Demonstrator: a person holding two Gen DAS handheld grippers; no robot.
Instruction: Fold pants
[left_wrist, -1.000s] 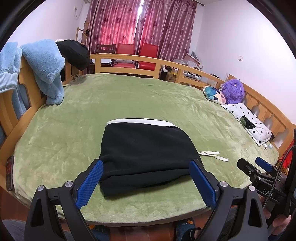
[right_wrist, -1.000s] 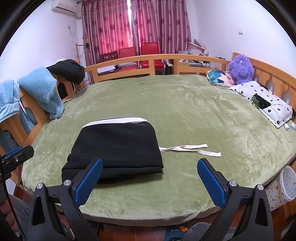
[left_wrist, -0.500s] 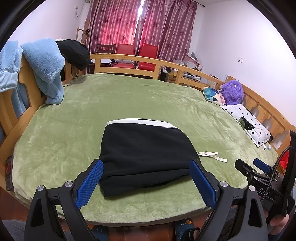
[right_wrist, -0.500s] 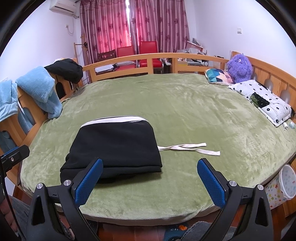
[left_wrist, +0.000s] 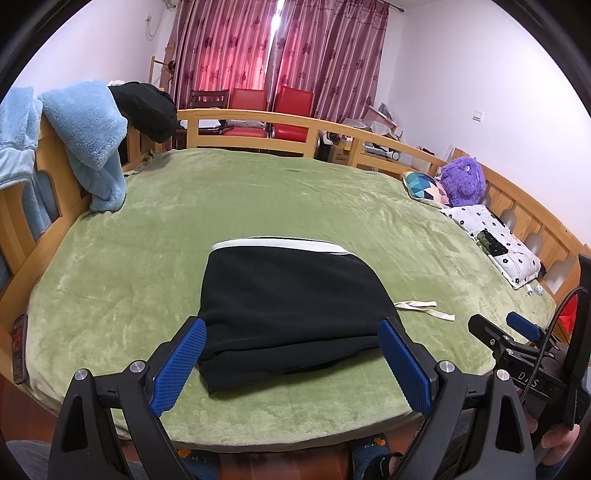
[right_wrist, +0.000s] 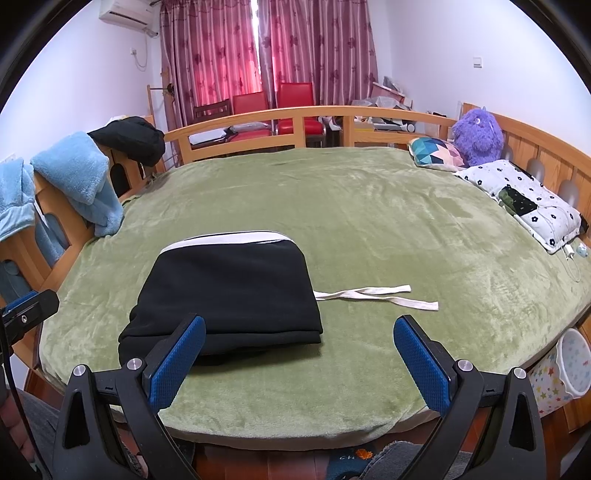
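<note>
Black pants (left_wrist: 291, 306) lie folded into a compact rectangle near the front edge of the green bed (left_wrist: 258, 199), white drawstring (right_wrist: 376, 295) trailing beside them. Both the left hand-held gripper (left_wrist: 291, 365) and right hand-held gripper (right_wrist: 299, 362) hang spread and empty; folding looks essentially finished.

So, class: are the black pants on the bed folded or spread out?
Folded. The black pants lie as a compact stacked rectangle, layered edges showing, white waistband at the far edge, drawstring trailing out.
</note>
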